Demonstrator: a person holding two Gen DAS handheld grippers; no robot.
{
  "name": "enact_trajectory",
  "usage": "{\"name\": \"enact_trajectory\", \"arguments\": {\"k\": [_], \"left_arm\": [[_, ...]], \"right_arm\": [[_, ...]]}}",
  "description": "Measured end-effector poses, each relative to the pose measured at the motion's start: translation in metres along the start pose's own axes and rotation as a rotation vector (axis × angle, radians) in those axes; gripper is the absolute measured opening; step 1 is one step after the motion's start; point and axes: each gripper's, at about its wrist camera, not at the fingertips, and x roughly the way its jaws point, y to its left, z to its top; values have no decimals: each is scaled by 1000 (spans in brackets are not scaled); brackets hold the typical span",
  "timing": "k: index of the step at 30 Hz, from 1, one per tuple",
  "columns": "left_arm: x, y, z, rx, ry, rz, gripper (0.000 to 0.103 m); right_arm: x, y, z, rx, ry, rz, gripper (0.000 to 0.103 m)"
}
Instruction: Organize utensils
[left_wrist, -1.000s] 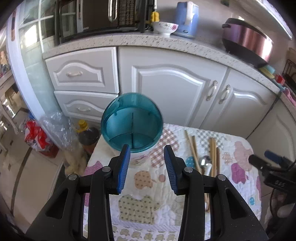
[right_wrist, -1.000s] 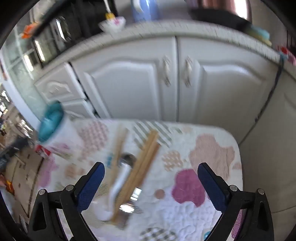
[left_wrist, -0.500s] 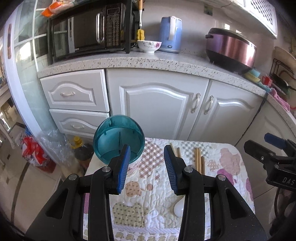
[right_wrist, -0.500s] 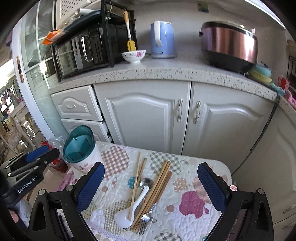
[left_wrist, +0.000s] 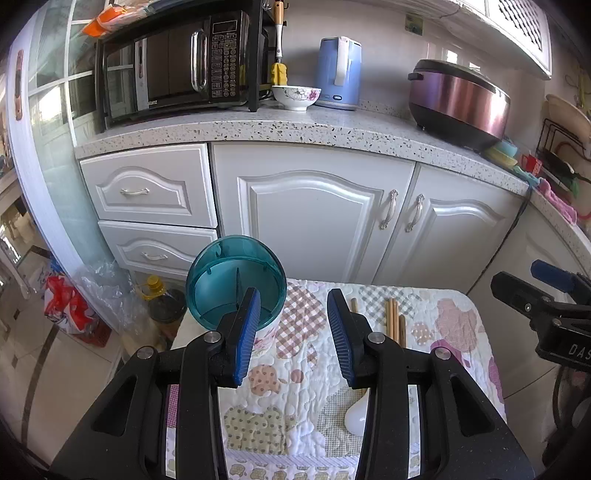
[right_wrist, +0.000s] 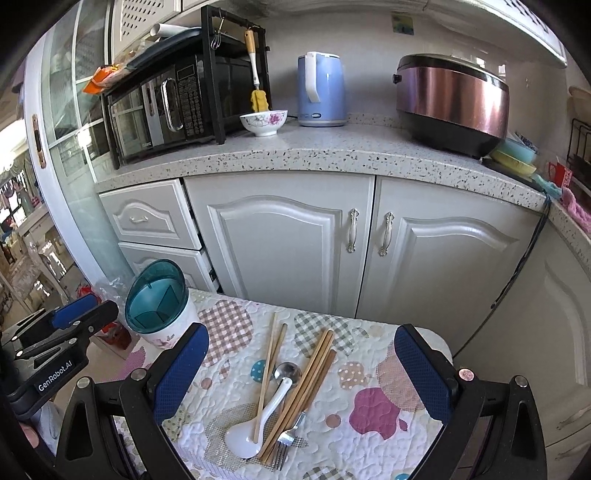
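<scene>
A small surface (right_wrist: 369, 446) draped in a patchwork quilted cloth stands in front of white kitchen cabinets (right_wrist: 280, 251). At its far left corner sits the utensil holder (right_wrist: 160, 302), white-bodied with a teal divided top. The utensils lie together in a loose heap near the middle: wooden chopsticks (right_wrist: 310, 373), a white ladle-style spoon (right_wrist: 258, 424), a metal spoon (right_wrist: 288, 370) and a fork (right_wrist: 286, 441), all overlapping. The left hand-held gripper (left_wrist: 291, 334) hovers above the cloth just right of the holder, its blue-padded jaws parted narrowly and empty. The right hand-held gripper (right_wrist: 299, 373) hangs over the utensil pile, spread wide, gripping nothing.
</scene>
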Motion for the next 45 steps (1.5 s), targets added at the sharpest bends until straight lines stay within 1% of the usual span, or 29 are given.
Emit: {"name": "enact_trajectory", "arguments": {"k": [5, 28, 45], "left_arm": [[-2, 1, -1, -3, -8, 7, 37], [13, -7, 2, 3, 13, -17, 37], [18, -9, -2, 11, 30, -17, 37]], "right_arm": [[0, -2, 0, 8, 0, -5, 100], [12, -9, -2, 14, 38, -9, 100], [21, -7, -6, 8, 72, -4, 100]]}}
